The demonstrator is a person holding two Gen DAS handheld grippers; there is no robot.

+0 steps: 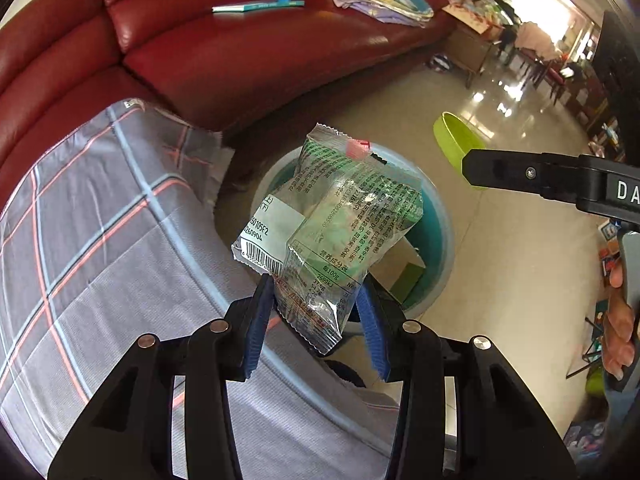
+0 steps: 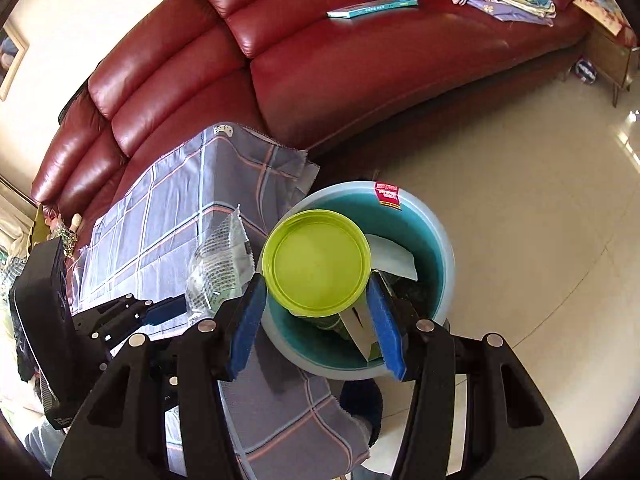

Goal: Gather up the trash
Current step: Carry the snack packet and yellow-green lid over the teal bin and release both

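Fingers of the left gripper (image 1: 316, 312) pinch the lower sealed end of a snack wrapper (image 1: 332, 216), blue pads pressed on the crinkled film from both sides; the wrapper stands up from the pinch and hangs over the mouth of the teal bin (image 1: 438, 236). Right gripper (image 2: 316, 308) has its blue pads closed on opposite edges of a lime-green lid (image 2: 318, 262), held tilted over the same bin, whose rim (image 2: 446, 248) is clear beneath it. Wrapper judged very light, thin and floppy, glossy film likely slippery; a grip on the crimped seam looks soundest, since the seam is stiffer and ridged. It appears puffed, contents unclear. Lid judged light, rigid plastic with a raised rim; an edge-to-edge grip across its width suits it, though smooth edges could pivot between the pads. Bin already holds card and paper scraps (image 2: 394, 258). Bin stands on the tiled floor beside a checked cloth (image 1: 100, 216) and a red sofa (image 1: 248, 52).
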